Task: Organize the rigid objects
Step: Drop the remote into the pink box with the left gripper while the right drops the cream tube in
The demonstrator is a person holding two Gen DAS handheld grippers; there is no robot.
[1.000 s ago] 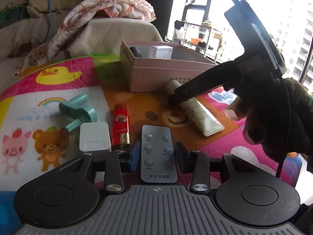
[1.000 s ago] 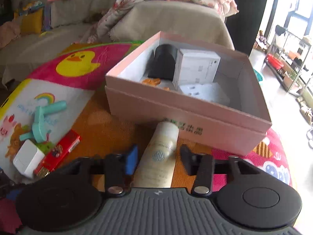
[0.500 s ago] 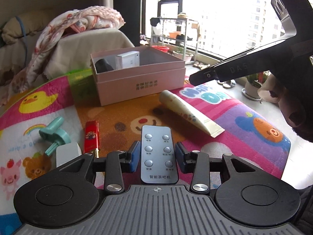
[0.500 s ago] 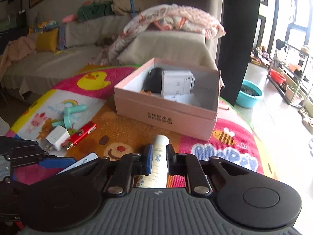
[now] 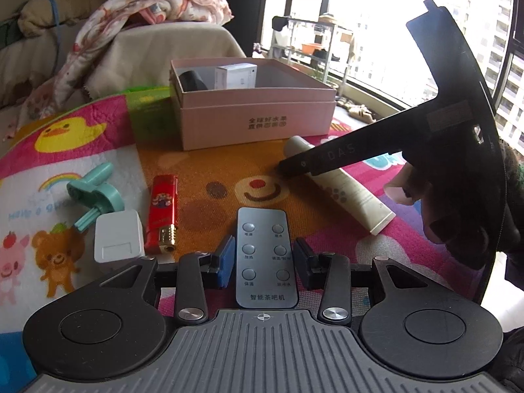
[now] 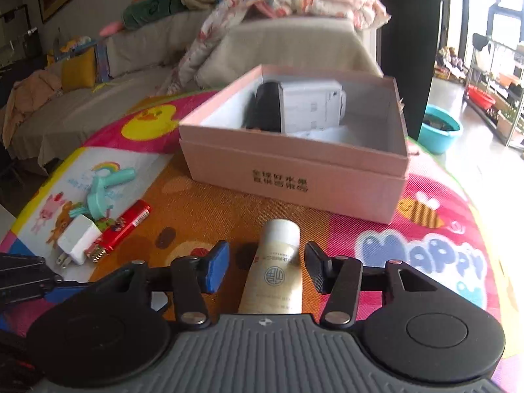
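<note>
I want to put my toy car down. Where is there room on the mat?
Bare mat lies between the red lighter and the cream tube, before the pink box. It is crowded around the white charger and teal toy.

Right claw point(image 6: 267, 267) spread wide, straddling cream tube point(image 6: 274, 273) without contact. Pink box point(image 6: 294, 170) beyond holds white carton point(image 6: 311, 106).

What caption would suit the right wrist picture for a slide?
Open right gripper straddling a cream tube lying on the colourful mat before the pink box.
</note>
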